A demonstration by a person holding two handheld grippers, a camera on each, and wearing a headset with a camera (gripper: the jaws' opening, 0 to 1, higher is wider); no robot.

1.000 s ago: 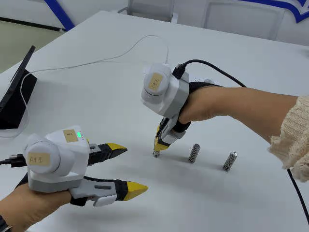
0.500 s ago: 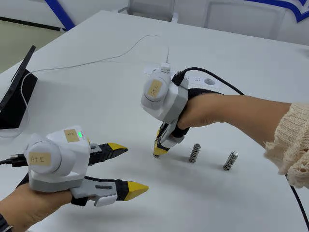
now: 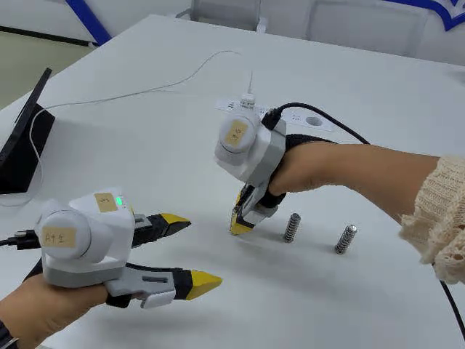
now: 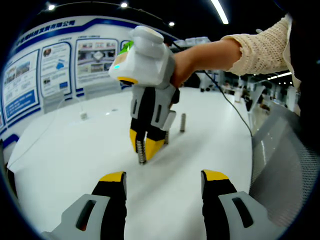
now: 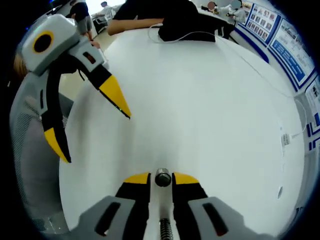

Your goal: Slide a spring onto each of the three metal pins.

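Foreground: left gripper, jaws spread wide, grasping nothing, poised low over white table.
Middle ground: right gripper, tips down at the table, jaws narrowed onto third spring at the left end of the row. Round metal end between the tips, coils behind it.
Just right of that: middle spring and end spring, upright, well apart, apparently seated over their pins.
Beyond: power strip and white cable.
Progress, as judged: two of three done. Remaining: seat and release the last.
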